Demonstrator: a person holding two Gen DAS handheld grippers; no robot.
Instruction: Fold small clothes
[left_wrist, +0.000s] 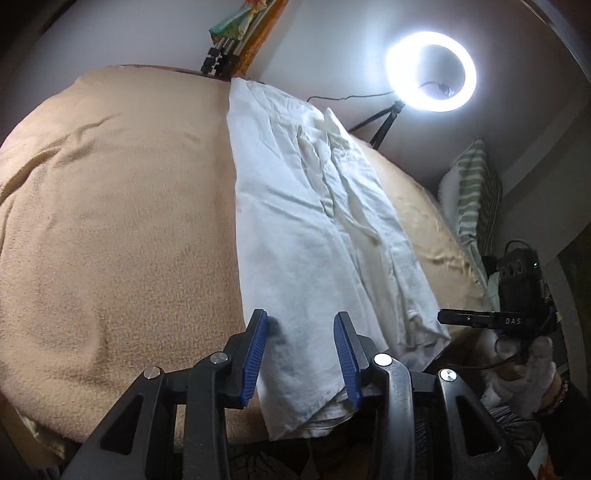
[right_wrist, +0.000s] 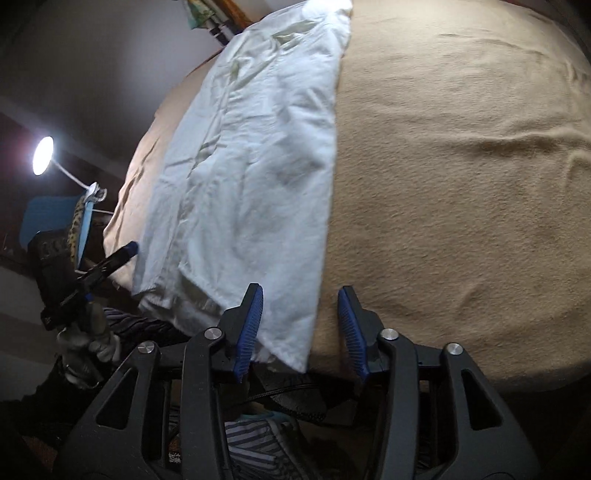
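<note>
Both tools gape; left tool (left_wrist: 300, 334) over white garment (left_wrist: 295, 221).

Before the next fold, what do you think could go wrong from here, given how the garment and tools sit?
1. The white garment overhangs the near edge of the tan blanket; a pull toward you may drag it off.
2. Both tools are open: the left tool straddles layered hems and might pinch only the top layer.
3. The right tool spans the garment's edge and bare blanket, so closing could also catch blanket.
</note>
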